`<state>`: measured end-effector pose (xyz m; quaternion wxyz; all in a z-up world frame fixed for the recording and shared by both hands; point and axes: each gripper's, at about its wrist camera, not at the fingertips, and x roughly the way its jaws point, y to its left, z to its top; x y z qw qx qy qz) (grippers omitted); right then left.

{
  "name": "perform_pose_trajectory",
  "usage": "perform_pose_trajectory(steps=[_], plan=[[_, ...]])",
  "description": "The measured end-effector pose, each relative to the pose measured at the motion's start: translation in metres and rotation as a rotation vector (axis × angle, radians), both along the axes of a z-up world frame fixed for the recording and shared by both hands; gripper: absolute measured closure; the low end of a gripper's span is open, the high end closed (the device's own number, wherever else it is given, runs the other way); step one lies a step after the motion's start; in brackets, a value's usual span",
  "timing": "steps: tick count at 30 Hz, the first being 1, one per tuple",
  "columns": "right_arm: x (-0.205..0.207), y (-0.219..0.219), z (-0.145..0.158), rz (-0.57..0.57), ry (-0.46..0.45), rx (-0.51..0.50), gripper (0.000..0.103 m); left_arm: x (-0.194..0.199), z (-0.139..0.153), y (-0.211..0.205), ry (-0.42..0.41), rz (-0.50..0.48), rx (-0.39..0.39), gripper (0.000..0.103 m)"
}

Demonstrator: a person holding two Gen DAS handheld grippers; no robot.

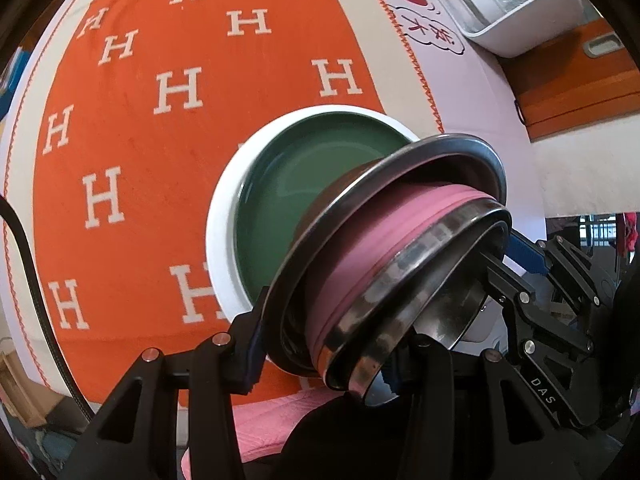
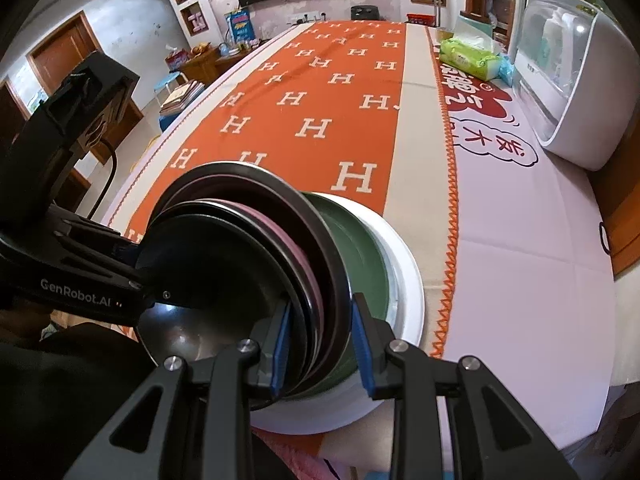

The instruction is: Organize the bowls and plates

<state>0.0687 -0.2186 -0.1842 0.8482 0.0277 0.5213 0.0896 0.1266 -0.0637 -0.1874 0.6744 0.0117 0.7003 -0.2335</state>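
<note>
Bowls (image 1: pixel 400 248), a nested steel-and-pink stack, are hanging tilted just over the green plate (image 1: pixel 288 200) on the white plate (image 2: pixel 408 276), atop the orange-clothed surface (image 1: pixel 160 140). Left claw (image 1: pixel 324 340) and right claw (image 2: pixel 320 344) are each clamping opposite rims, partly closed. Stacking seems underway; next calls for levelling and lowering together.

Orange cloth (image 1: pixel 160 140) patterned with cream H letters, cream border, white plate (image 1: pixel 224 216) beneath green plate (image 1: pixel 272 200), pink bowl (image 1: pixel 360 248) between dark metal bowls (image 1: pixel 400 184), blue-padded black fingers (image 2: pixel 366 356), white appliance (image 2: pixel 568 80).
</note>
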Motion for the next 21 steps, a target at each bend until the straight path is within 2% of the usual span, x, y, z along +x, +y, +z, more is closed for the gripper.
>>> perform_pose_trajectory(steps=[7,21], plan=[[0.008,-0.013,-0.007,0.029,-0.010,0.015,0.073,0.000,0.000,-0.011,-0.040,0.048,0.020,0.057],[0.033,-0.029,-0.022,0.106,0.002,0.084,0.071,0.010,-0.009,-0.014,-0.055,0.198,0.027,0.056]])
